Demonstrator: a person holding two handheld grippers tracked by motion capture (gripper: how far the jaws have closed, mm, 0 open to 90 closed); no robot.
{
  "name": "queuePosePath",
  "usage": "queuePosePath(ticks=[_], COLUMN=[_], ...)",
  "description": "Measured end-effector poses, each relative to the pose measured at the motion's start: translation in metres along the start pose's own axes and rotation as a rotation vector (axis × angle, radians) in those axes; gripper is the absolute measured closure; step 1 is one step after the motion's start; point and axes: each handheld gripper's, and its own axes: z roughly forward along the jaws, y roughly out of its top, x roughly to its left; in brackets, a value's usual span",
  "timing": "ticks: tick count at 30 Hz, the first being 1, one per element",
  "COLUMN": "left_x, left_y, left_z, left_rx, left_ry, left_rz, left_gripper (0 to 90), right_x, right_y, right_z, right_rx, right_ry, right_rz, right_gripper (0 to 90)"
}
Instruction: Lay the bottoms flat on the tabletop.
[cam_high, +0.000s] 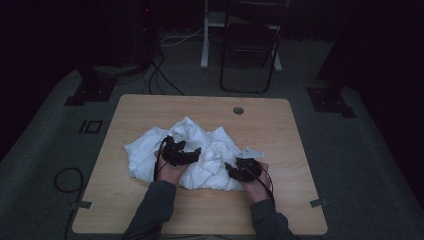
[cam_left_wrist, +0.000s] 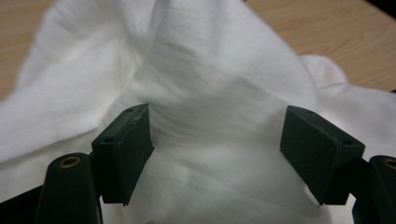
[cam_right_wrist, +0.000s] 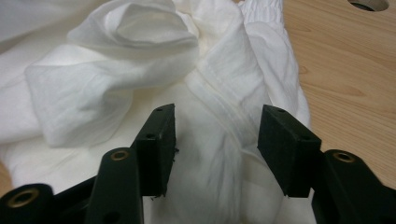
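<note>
Resting on one wooden table (cam_high: 150, 210), a single white cloth (cam_high: 210, 150) lies crumpled at its middle, bunched into soft folds and ridges with a stitched hem showing. Two grippers sit at the cloth's near edge. Left gripper (cam_left_wrist: 217, 140) stands open over a smooth rise of cloth, pads clear of it. Right gripper (cam_right_wrist: 215, 140) is open too, a hemmed fold between its jaws, unpinched.
</note>
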Motion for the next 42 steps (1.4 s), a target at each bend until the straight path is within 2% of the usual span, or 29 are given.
queuePosePath(ticks=[1, 3, 4, 5, 6, 8, 10, 15, 16, 18, 19, 20, 21, 23, 27, 29, 34, 42], left_x=[-0.001, -0.001, 0.0, 0.001, 0.004, 0.008, 0.01, 0.011, 0.012, 0.015, 0.015, 0.019, 0.021, 0.026, 0.036, 0.04, 0.046, 0.041], left_y=[-0.001, -0.002, -0.002, -0.003, -0.003, -0.004, -0.006, -0.01, -0.015, -0.019, -0.019, -0.025, -0.028, -0.036, -0.057, -0.069, -0.097, -0.137], left_z=[0.004, 0.01, 0.011, 0.01, 0.01, 0.007, 0.002, -0.01, -0.023, -0.035, -0.035, -0.048, -0.054, -0.064, -0.081, -0.09, -0.107, -0.11], left_rx=[0.005, 0.016, 0.023, 0.025, 0.026, 0.029, 0.025, 0.004, -0.014, -0.024, -0.024, -0.04, -0.044, -0.044, -0.021, -0.012, 0.042, 0.162], left_ry=[0.007, 0.007, 0.015, 0.019, 0.011, 0.012, -0.005, -0.027, -0.036, -0.041, -0.041, -0.038, -0.034, -0.022, -0.003, 0.003, 0.02, 0.013], left_rz=[0.001, -0.005, -0.012, -0.019, -0.036, -0.046, -0.045, -0.043, -0.048, -0.051, -0.051, -0.057, -0.06, -0.062, -0.061, -0.074, -0.069, -0.065], left_gripper=[25.5, 33.5, 50.7, 62.3, 62.3, 78.6, 84.5, 85.8, 85.9, 86.0, 86.0, 86.0, 86.0, 86.0, 86.0, 86.0, 85.9, 85.8], right_x=[0.0, 0.0, 0.0, 0.0, 0.0, -0.001, -0.001, 0.0, 0.001, 0.002, 0.002, 0.003, 0.003, 0.003, 0.002, 0.002, 0.003, 0.023], right_y=[0.001, 0.005, 0.009, 0.012, 0.012, 0.016, 0.019, 0.024, 0.026, 0.025, 0.025, 0.024, 0.023, 0.022, 0.016, 0.011, -0.003, -0.035], right_z=[0.001, 0.003, 0.007, 0.01, 0.01, 0.017, 0.023, 0.033, 0.038, 0.037, 0.037, 0.035, 0.028, 0.02, 0.0, -0.011, -0.035, -0.055], right_rx=[-0.002, -0.011, -0.014, -0.007, -0.007, 0.01, 0.018, 0.052, 0.069, 0.082, 0.082, 0.081, 0.07, 0.05, 0.012, -0.002, -0.027, 0.026], right_ry=[-0.002, -0.008, -0.021, -0.029, -0.029, -0.043, -0.047, -0.041, -0.02, -0.012, -0.012, -0.008, 0.001, 0.02, 0.076, 0.1, 0.195, 0.28], right_rz=[0.004, -0.001, -0.002, -0.004, -0.004, -0.004, -0.007, -0.025, -0.043, -0.06, -0.06, -0.071, -0.081, -0.08, -0.064, -0.068, -0.059, -0.115], right_gripper=[45.3, 43.3, 40.8, 39.7, 39.7, 37.3, 35.8, 37.2, 49.3, 60.9, 60.9, 66.5, 75.8, 80.1, 82.6, 82.6, 82.5, 81.3])
